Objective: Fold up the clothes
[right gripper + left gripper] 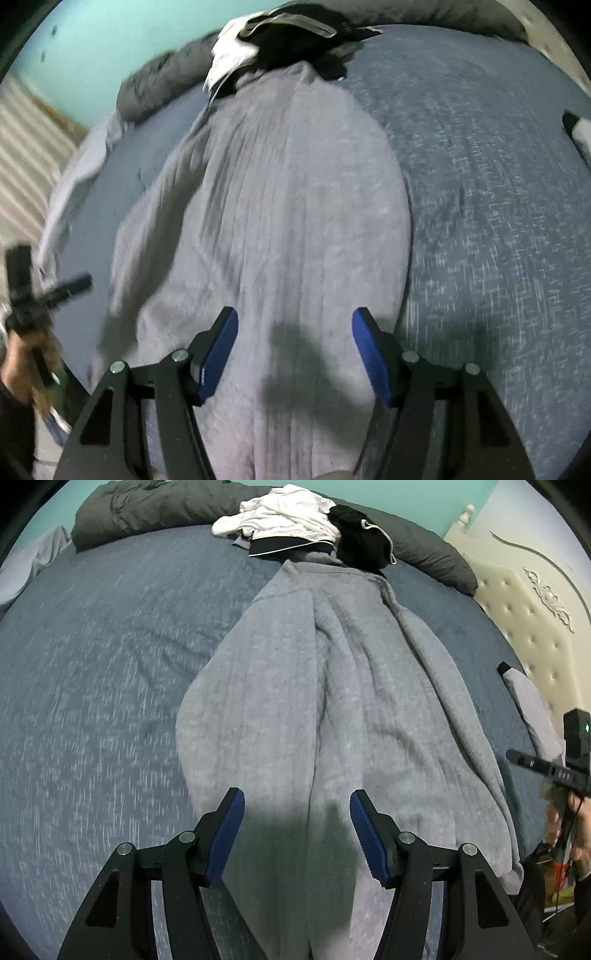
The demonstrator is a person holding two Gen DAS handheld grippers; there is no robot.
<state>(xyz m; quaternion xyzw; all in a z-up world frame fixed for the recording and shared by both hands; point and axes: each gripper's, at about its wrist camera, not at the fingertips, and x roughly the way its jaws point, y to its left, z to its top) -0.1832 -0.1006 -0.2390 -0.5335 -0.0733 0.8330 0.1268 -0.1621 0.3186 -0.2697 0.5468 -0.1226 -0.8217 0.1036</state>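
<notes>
A teal wall (pixel 406 494) stands behind the blue bed (pixel 92 646) and cream tufted headboard (pixel 524 627).

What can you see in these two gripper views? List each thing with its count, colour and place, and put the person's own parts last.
Grey garment: one, light grey, spread lengthwise down the middle of the bed.
White garment: one, white, crumpled at the far end of the bed.
Black garment: one, black with a white cord, beside the white one.
Duvet: one, dark grey, bunched along the far edge.
Bed sheet: one, mottled blue, covering the bed.
Headboard: one, cream, tufted, at the right of the left wrist view.
Wall: teal, behind the bed.
Left gripper: one, black with blue pads, open above the grey garment.
Right gripper: one, same colours, open above it.
</notes>
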